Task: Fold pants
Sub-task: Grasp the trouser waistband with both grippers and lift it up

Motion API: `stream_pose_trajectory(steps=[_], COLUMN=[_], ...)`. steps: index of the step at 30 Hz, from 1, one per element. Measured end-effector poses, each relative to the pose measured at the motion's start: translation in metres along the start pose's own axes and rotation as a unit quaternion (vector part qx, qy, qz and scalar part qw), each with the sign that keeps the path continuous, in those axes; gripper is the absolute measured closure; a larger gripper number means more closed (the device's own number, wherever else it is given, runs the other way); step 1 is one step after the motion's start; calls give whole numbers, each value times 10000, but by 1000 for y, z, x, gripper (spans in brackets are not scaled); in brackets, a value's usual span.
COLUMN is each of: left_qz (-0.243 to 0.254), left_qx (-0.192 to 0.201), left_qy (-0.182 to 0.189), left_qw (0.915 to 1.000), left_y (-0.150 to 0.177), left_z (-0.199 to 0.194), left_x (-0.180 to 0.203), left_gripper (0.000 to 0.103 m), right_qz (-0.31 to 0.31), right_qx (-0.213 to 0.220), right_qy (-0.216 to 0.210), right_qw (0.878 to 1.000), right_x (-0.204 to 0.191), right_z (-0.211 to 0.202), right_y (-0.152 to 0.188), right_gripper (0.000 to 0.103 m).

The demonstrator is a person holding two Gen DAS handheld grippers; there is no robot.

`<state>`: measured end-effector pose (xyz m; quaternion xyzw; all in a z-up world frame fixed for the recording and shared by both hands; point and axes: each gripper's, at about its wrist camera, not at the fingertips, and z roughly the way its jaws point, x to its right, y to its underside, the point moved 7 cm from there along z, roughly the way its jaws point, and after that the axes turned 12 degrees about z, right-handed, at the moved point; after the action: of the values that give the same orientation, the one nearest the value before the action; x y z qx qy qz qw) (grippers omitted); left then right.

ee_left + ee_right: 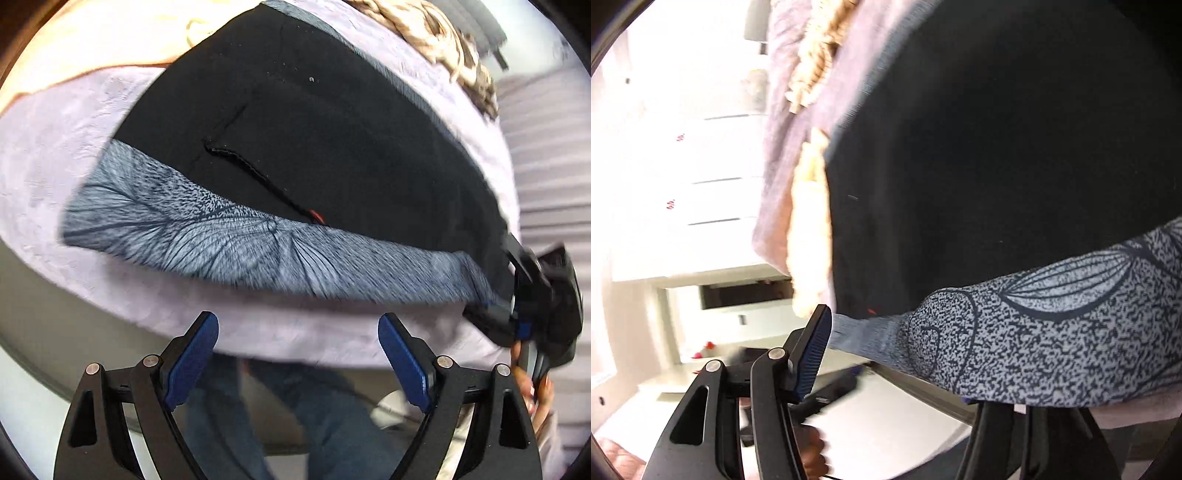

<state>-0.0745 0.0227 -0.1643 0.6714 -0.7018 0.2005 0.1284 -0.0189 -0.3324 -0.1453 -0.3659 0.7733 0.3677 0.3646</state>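
Observation:
Black pants (314,122) with a blue-grey patterned waistband (229,236) lie on a lilac cover (55,147). My left gripper (297,354) is open and empty, just short of the cover's near edge, below the waistband. My right gripper (517,314) shows at the waistband's right end in the left wrist view. In the right wrist view the waistband (1052,325) drapes over the right finger and hides it. The left finger (814,354) stands wide apart from the fabric. The black pants (997,147) fill the upper right.
A beige knitted item (443,48) lies at the far edge of the cover. A peach cloth (92,40) lies at the upper left. The person's jeans-clad legs (295,417) and the floor show below the cover's edge. White cabinets (701,147) stand to the left.

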Motion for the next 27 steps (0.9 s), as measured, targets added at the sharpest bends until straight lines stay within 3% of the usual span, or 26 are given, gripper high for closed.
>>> stream_pose_trajectory(steps=[3, 6, 9, 13, 16, 17, 19, 21, 23, 27], left_qz=[-433, -654, -663, -449, -247, -232, -224, -243, -227, -87], left_qx=[212, 416, 369, 182, -22, -61, -110, -3, 239, 788], left_qy=[298, 184, 125, 25, -229, -297, -341, -422, -498, -491], left_qw=[9984, 9968, 9970, 9988, 9994, 9993, 9991, 9988, 9982, 9956], left_y=[-22, -39, -48, -54, -53, -53, -54, -57, -65, -112], left_z=[7, 9, 7, 13, 19, 20, 17, 6, -15, -46], left_x=[-6, -15, -20, -19, -25, -27, -30, -26, -18, 15], left_gripper=[13, 14, 22, 23, 53, 69, 77, 77, 77, 77], right_qz=[-157, -281, -156, 456, 1152, 1374, 2048, 2085, 1462, 560], right_qx=[8, -64, -62, 495, 1167, 1281, 1446, 1410, 1303, 1117], right_qy=[-72, 132, 384, 618, 231, 43, -547, -579, -141, 43], right_qw=[9999, 9995, 9991, 9958, 9862, 9822, 9665, 9661, 9805, 9922], right_x=[-17, -18, 3, 54, 90, 97, 116, 116, 92, 24], right_z=[-8, -6, -9, -45, -91, -98, -111, -115, -120, -141], right_y=[-2, -2, 0, -11, -28, -31, -37, -38, -42, -76], right_gripper=[40, 40, 40, 40, 41, 44, 97, 97, 97, 97])
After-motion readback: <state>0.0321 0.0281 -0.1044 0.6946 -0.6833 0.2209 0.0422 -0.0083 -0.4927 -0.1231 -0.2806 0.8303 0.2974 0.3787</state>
